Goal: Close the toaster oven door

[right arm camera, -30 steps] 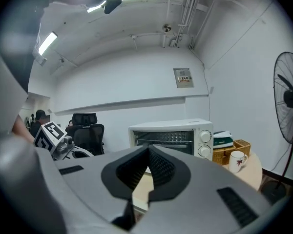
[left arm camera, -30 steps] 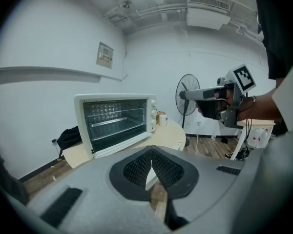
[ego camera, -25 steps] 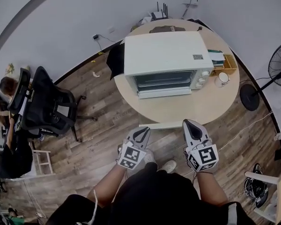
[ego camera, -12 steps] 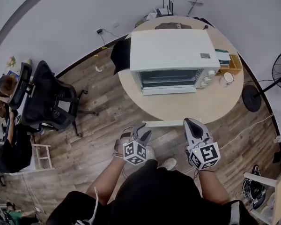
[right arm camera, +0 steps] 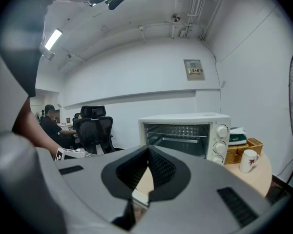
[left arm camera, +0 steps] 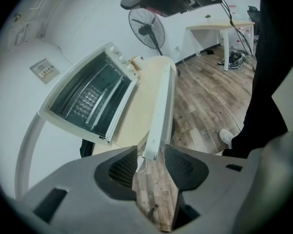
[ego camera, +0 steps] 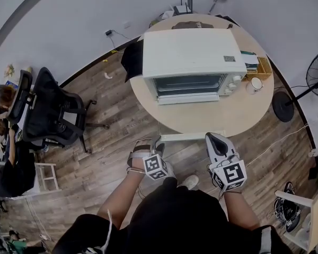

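The toaster oven [ego camera: 188, 54] sits on the round table [ego camera: 222, 120], at twelve o'clock from both grippers, its door side facing six. The left gripper [left arm camera: 151, 150] has just opened its jaws wide; the end of a white strip [ego camera: 193, 136] shows between them, unpinched. The right gripper [right arm camera: 147, 150], at three o'clock from the left, has its jaws together and empty.

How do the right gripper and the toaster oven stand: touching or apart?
Apart. The head view shows a stretch of tabletop between the right gripper and the toaster oven.
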The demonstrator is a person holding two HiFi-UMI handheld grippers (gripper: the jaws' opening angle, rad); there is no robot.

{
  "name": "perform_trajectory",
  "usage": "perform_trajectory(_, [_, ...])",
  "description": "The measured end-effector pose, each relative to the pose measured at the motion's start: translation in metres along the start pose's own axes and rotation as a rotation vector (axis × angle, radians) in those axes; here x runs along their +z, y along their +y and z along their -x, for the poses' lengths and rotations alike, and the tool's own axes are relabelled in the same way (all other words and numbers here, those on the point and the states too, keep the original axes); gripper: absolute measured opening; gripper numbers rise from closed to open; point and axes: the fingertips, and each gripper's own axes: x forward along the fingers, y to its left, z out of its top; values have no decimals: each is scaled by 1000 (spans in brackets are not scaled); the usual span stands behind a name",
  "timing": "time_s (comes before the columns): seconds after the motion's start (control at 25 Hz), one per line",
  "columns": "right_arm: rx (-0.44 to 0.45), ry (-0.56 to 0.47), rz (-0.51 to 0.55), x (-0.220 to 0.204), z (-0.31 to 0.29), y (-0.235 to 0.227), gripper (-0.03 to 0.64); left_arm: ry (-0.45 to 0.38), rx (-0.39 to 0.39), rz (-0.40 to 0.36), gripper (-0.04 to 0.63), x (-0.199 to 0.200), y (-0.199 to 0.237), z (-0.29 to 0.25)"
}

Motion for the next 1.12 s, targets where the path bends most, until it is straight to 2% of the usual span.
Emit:
perform_trajectory(0.2, [2,6,63,2,1,2,-3,70,3,-108,166,-9,-9,-14])
perform_trajectory(0.44, [3,-2,48,2,1,0,-3,105,30,-157,135,-11,-11,-22])
perform_trajectory(0.56, [0,-2,47,2,3,-1,-3,115,48,-164,125,-10,-9,-23])
perform_trajectory(0.72, [-5,0,47,2,5,-3,-3,117,71,-144,77,-10,-4,-22])
perform_trajectory(1.12, [-8,-8,51,3,8,-2,-3,121,98,-156,63,-7,0,-15])
